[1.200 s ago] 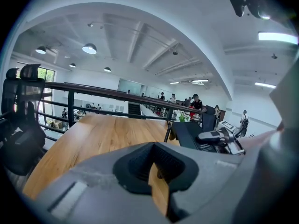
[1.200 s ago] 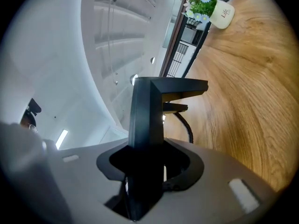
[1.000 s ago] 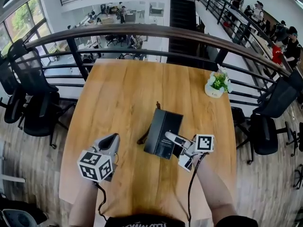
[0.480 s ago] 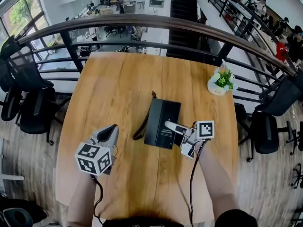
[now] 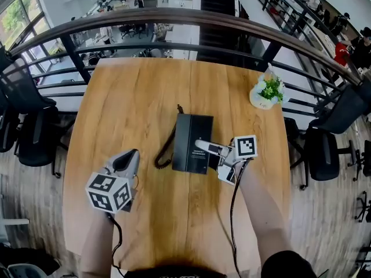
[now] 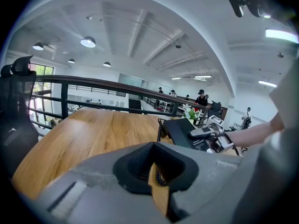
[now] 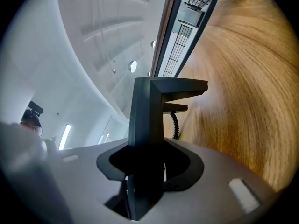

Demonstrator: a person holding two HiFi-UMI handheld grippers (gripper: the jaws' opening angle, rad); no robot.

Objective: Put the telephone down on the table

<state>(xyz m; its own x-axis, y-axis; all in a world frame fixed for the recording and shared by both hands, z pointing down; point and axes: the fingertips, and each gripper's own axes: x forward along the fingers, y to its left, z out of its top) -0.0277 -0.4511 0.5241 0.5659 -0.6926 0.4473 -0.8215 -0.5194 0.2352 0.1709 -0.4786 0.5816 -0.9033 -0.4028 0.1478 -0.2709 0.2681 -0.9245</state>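
A black telephone [image 5: 191, 139] is over the middle of the wooden table [image 5: 133, 97], its coiled cord [image 5: 164, 150] trailing on the wood at its left. My right gripper [image 5: 203, 148] is shut on the phone's right edge, one finger lying across its top. In the right gripper view the telephone [image 7: 147, 120] stands edge-on between the jaws. I cannot tell whether it touches the table. My left gripper [image 5: 128, 157] hovers at the near left, shut and empty, apart from the phone. The left gripper view shows the telephone [image 6: 183, 130] and the right gripper [image 6: 205, 133] ahead.
A small potted plant [image 5: 265, 94] stands near the table's far right corner. A dark railing [image 5: 174, 17] curves behind the far edge. Black office chairs sit at the left [image 5: 29, 126] and right [image 5: 327, 149]. People stand on the walkway at the far right.
My right gripper has carried the telephone a little farther out over the table and lower. The left gripper has drifted the same way and stays shut.
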